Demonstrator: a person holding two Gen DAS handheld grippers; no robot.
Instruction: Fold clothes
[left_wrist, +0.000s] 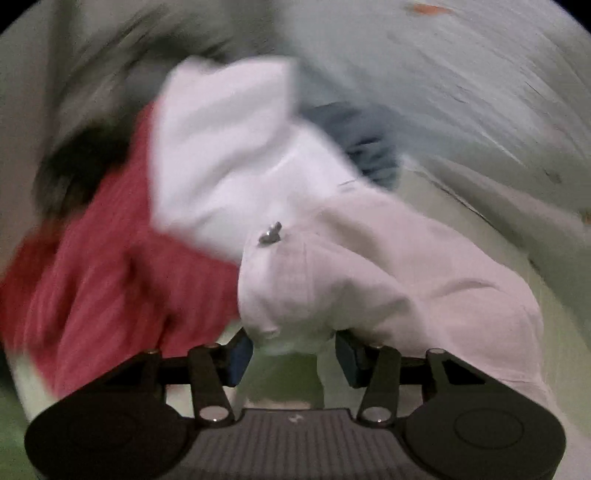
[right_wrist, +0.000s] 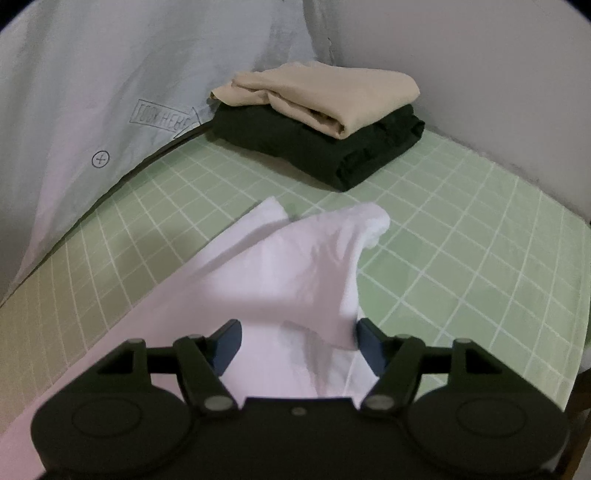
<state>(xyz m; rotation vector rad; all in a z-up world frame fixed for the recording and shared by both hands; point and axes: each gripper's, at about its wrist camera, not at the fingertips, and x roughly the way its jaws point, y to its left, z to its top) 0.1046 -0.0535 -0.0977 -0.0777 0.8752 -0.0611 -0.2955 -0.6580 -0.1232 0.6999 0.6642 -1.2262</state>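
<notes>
A white garment (left_wrist: 295, 266) hangs bunched between the blue pads of my left gripper (left_wrist: 293, 356), which is shut on it; the view is motion-blurred. A small metal snap (left_wrist: 270, 232) shows on the cloth. In the right wrist view the same white garment (right_wrist: 280, 266) runs from my right gripper (right_wrist: 297, 349), shut on its edge, out over the green checked sheet (right_wrist: 461, 236).
A red garment (left_wrist: 96, 280), a dark one (left_wrist: 74, 162) and a blue one (left_wrist: 365, 147) lie piled behind the left gripper. A folded beige garment (right_wrist: 321, 96) sits on a folded black one (right_wrist: 325, 147) at the back. A pale printed cloth (right_wrist: 110, 110) hangs at left.
</notes>
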